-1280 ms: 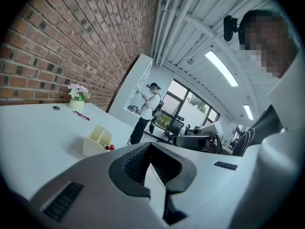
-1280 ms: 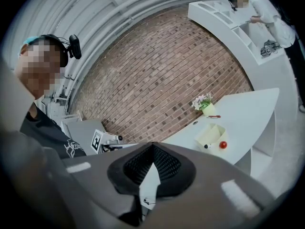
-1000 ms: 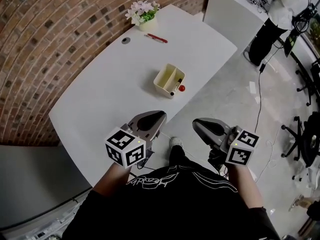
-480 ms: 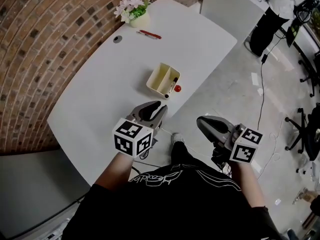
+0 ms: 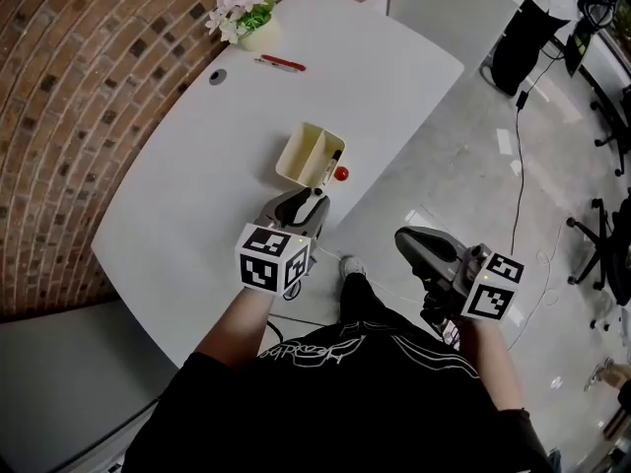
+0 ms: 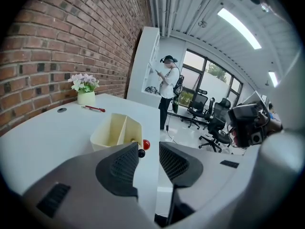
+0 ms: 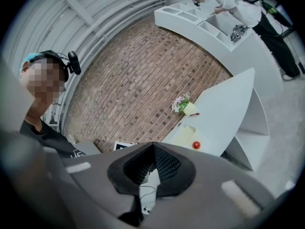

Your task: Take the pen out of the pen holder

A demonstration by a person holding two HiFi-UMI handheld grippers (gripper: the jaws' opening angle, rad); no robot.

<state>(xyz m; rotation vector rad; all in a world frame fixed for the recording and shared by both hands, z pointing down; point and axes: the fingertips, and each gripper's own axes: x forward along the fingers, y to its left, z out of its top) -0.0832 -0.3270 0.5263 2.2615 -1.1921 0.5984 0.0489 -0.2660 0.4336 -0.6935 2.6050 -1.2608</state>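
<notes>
A cream two-compartment pen holder [image 5: 304, 153] stands near the table's front edge. A dark pen [image 5: 332, 162] leans in its right compartment, and its black end [image 6: 141, 153] pokes over the rim. A red ball [image 5: 341, 173] shows right beside that corner. My left gripper [image 5: 314, 199] hovers just short of the holder and points at it [image 6: 116, 130]. Its jaws have just been opening and now stand open with nothing between them. My right gripper [image 5: 412, 239] hangs off the table over the floor, its jaws shut and empty. In the right gripper view the holder [image 7: 185, 135] is far off.
A white table [image 5: 197, 166] runs along a brick wall. At its far end are a flower pot [image 5: 242, 18], a red pen [image 5: 282, 63] and a round grommet [image 5: 217, 77]. A person [image 5: 537, 23] stands at a counter beyond; office chairs [image 6: 209, 123] and a floor cable [image 5: 518, 195] lie to the right.
My left gripper has moved forward and down over the table toward the holder, and its jaws have opened. The right gripper has drifted slightly right and stays off the table.
</notes>
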